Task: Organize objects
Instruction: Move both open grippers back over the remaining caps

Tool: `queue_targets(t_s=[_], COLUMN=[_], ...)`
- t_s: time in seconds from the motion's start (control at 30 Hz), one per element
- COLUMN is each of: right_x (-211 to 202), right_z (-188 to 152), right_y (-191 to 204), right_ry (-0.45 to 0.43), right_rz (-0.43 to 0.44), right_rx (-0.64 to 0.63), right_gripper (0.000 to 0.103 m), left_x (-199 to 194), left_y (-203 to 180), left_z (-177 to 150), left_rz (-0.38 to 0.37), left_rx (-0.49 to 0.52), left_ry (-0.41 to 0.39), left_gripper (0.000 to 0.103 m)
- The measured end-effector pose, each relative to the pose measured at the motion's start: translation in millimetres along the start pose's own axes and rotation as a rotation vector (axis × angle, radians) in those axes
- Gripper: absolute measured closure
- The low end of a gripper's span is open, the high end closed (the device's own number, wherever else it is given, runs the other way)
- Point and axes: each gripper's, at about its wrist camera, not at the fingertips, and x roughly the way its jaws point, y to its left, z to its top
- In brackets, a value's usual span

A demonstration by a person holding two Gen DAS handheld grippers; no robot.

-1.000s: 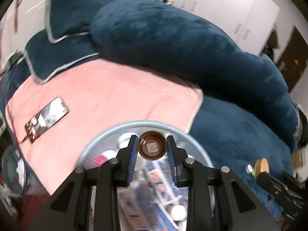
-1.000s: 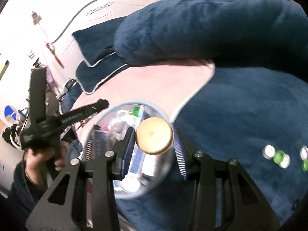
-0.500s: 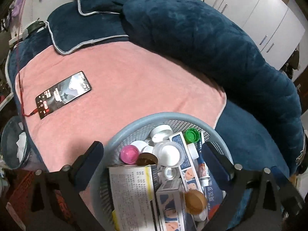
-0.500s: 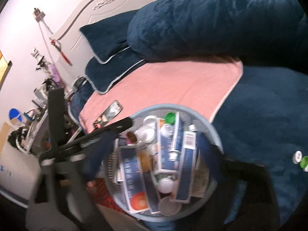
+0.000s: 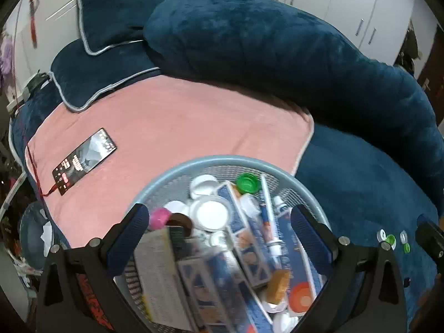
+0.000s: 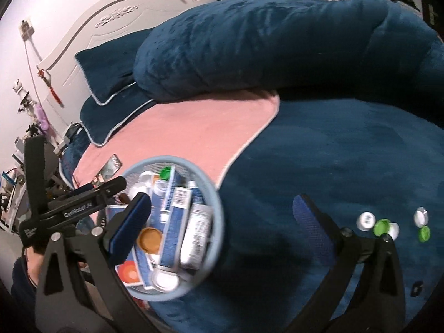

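Observation:
A round grey-blue mesh basket [image 5: 222,158] sits on the bed, filled with blue boxes, tubes and several caps. My left gripper [image 5: 219,222] hangs open above it with nothing between its fingers. A brown cap [image 5: 181,220] lies in the basket beside a pink cap [image 5: 159,217]. In the right wrist view my right gripper [image 6: 222,205] is open and empty over the basket's [image 6: 217,216] right edge. A tan cap [image 6: 149,239] rests among the boxes. Loose white caps [image 6: 366,220] and green caps [image 6: 383,226] lie on the blue cover to the right.
A phone [image 5: 83,161] with a red cable lies on the pink blanket [image 5: 180,116]. A big blue bolster [image 5: 277,55] and pillows [image 5: 111,22] line the far side. A bin [image 5: 33,236] stands off the bed's left edge. A hand [image 6: 33,260] holds the left tool.
Both grippers, earlier shut on the brown cap and the tan cap above the basket, have opened wide. The two caps now lie in the basket. The right view has swung right.

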Motion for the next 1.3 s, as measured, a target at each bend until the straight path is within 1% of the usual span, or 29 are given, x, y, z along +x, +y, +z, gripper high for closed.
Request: queue_targets(t_s=[0.4, 0.57, 0.7, 0.83, 1.0, 1.07, 1.17, 1.23, 1.3], right_x=[-35.9, -48.7, -58.4, -70.0, -86.7, -90.5, -87.6, -76.2, -63.9], right_z=[-5.6, -9.9, -17.1, -27.7, -39.2, -46.4, -64.2, -74.1, -80.3], right_y=[-57.4, -83.2, -110.2, -151.0, -205.1, -224.5, -254.5, -276.8, -295.6], right_ry=[-0.03, -0.035, -0.026, -0.009, 0.001, 0.006, 0.026, 0.076, 0.106], right_rz=[-0.069, -0.096, -0.134, -0.198, -0.264, -0.285, -0.309, -0.344, -0.351], right_rx=[0.038, 0.048, 0.052, 0.076, 0.146, 0.17, 0.202, 0.239, 0.278], right_gripper=[0.0, 0.0, 0.0, 0.0, 0.0, 0.0, 0.0, 0.0, 0.001], left_x=[-5.9, -6.3, -6.5, -2.6, 12.7, 19.4, 25.4, 28.5, 28.9], left_y=[-71.8, -108.1, -145.7, -185.4, -221.5, -236.7, -255.0, -263.3, -267.6], left_z=[-5.2, -11.8, -21.9, -35.8, -54.2, -62.3, -72.8, -78.8, -81.7], left_rz=[-0.028, -0.078, -0.117, -0.147, -0.211, -0.197, -0.175, -0.164, -0.167], left_rx=[0.123, 0.173, 0.246, 0.331, 0.364, 0.404, 0.482, 0.517, 0.523], left_ry=[0.006, 0.029, 0.049, 0.076, 0.143, 0.154, 0.142, 0.143, 0.154], left_gripper=[0.001, 0.001, 0.001, 0.001, 0.001, 0.001, 0.001, 0.001, 0.001])
